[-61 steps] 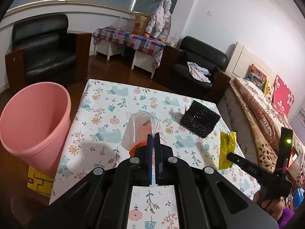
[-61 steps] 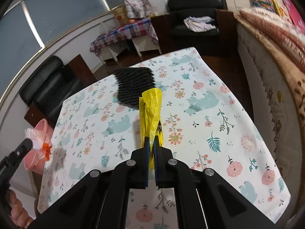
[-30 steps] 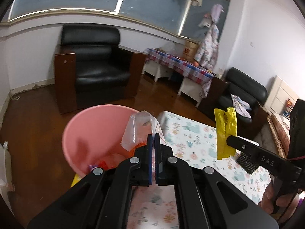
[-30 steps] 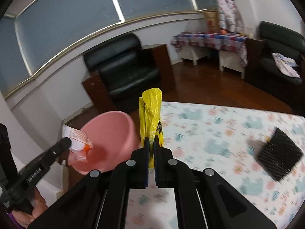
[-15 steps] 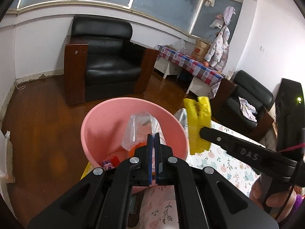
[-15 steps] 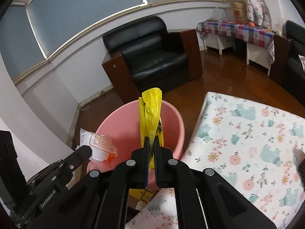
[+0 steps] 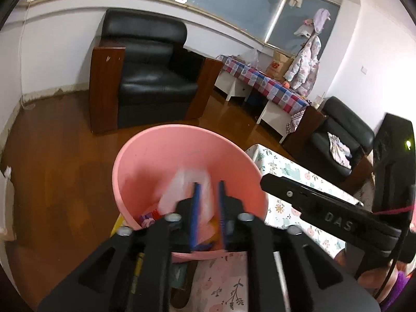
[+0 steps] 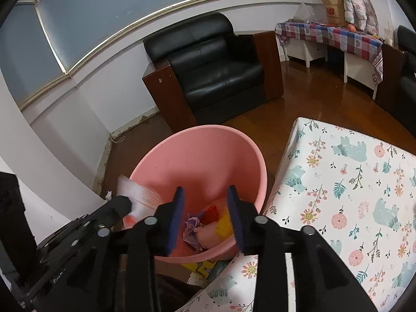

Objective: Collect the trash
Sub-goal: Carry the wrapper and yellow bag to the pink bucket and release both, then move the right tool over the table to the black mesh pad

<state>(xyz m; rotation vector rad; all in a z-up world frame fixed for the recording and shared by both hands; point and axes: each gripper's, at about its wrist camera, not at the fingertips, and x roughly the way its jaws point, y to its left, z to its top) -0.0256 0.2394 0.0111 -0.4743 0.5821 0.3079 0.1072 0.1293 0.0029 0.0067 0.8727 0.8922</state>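
Note:
A pink trash bin (image 7: 145,161) stands on the floor beside the table; it also shows in the right wrist view (image 8: 208,153). My left gripper (image 7: 207,189) is open above the bin, and a clear plastic wrapper with orange print (image 7: 182,184) is blurred between its fingers, dropping free. The same wrapper shows at the bin's left rim in the right wrist view (image 8: 137,195). My right gripper (image 8: 206,213) is open and empty over the bin. A yellow bag (image 8: 225,226) lies inside among other trash (image 8: 195,227).
The table with a floral cloth (image 8: 351,195) borders the bin on the right. A black armchair (image 7: 148,78) stands behind the bin on the wooden floor. A low table with a checked cloth (image 7: 262,80) and a second armchair (image 7: 338,135) are farther back.
Both grippers moved from the table to above the pink bin and opened. The yellow bag fell into the bin. The clear wrapper is leaving the left gripper.

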